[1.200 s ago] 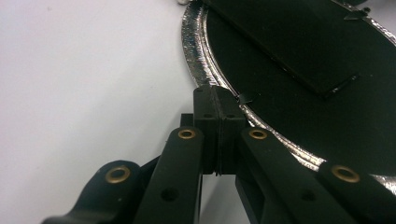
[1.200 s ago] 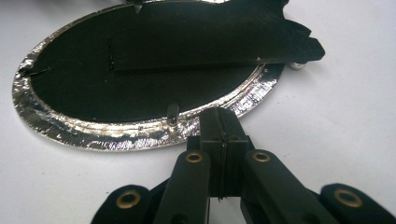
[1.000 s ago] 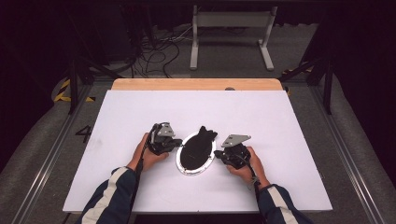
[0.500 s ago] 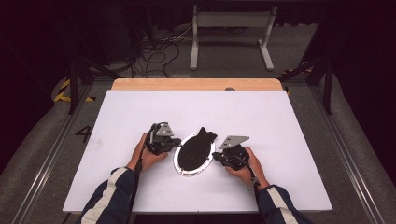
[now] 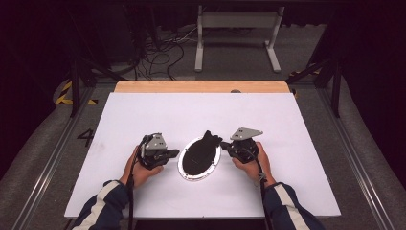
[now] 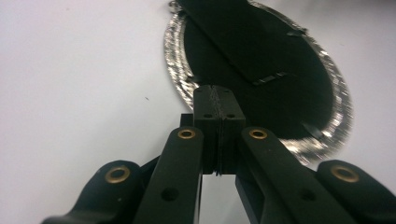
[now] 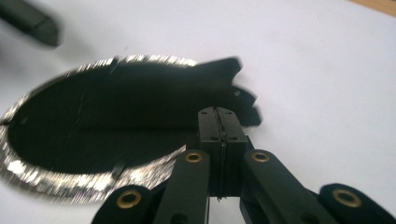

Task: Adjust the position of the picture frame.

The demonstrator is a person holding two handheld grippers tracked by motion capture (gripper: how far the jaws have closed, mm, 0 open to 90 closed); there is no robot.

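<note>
An oval picture frame lies face down mid-table, its silver rim around a black back. Its black stand sticks out past the far end, and its notched tip shows in the right gripper view. My left gripper lies just left of the frame, pointing at it, shut with nothing between the pads; the tips sit at the rim. My right gripper is at the frame's right side, also shut and empty, its tips over the edge of the black back.
The white board has open room on every side of the frame. A wooden strip runs along the far edge. Metal rails flank the table, with cables and a stand leg beyond.
My left gripper has drawn a little to the left and nearer the person, away from the frame's rim. The right gripper and the frame have stayed put.
</note>
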